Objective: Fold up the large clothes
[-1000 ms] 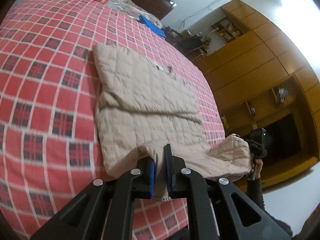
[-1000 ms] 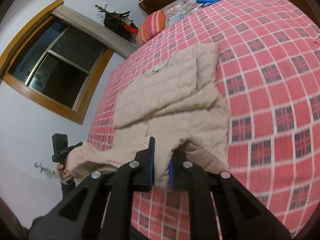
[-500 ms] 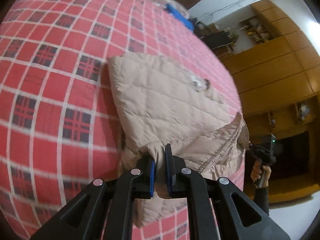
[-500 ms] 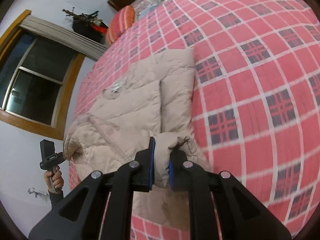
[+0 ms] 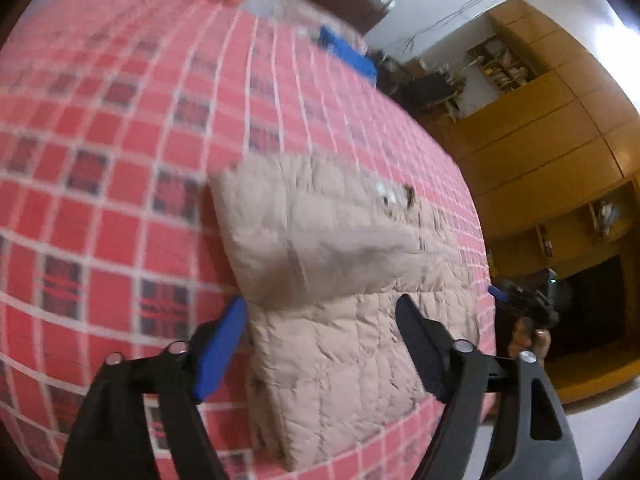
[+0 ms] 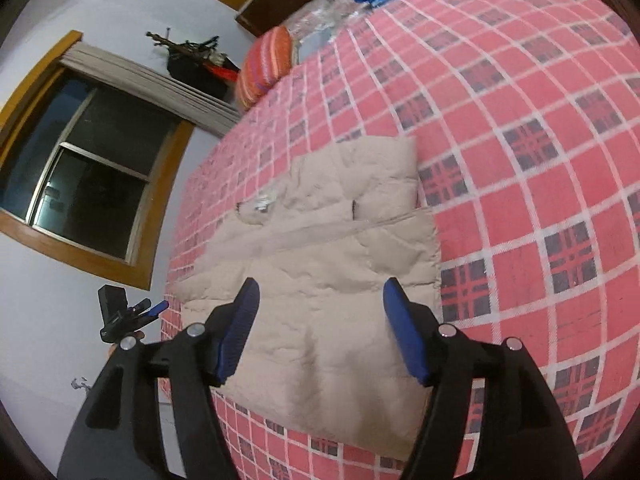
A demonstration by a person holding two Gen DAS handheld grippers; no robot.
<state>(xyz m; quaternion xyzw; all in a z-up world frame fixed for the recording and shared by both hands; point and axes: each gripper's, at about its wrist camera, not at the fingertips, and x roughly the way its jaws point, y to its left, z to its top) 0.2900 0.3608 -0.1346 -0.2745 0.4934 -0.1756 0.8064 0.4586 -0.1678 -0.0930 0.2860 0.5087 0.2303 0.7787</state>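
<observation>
While both tongs (image 5: pixel 320 344) (image 6: pixel 318 330) gape over the folded jacket (image 6: pixel 320 264), only the right view shows the window (image 6: pixel 80 176).

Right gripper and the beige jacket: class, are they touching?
Cannot tell. In the right wrist view the right gripper is open over the beige jacket, but no gap or contact shows.
</observation>
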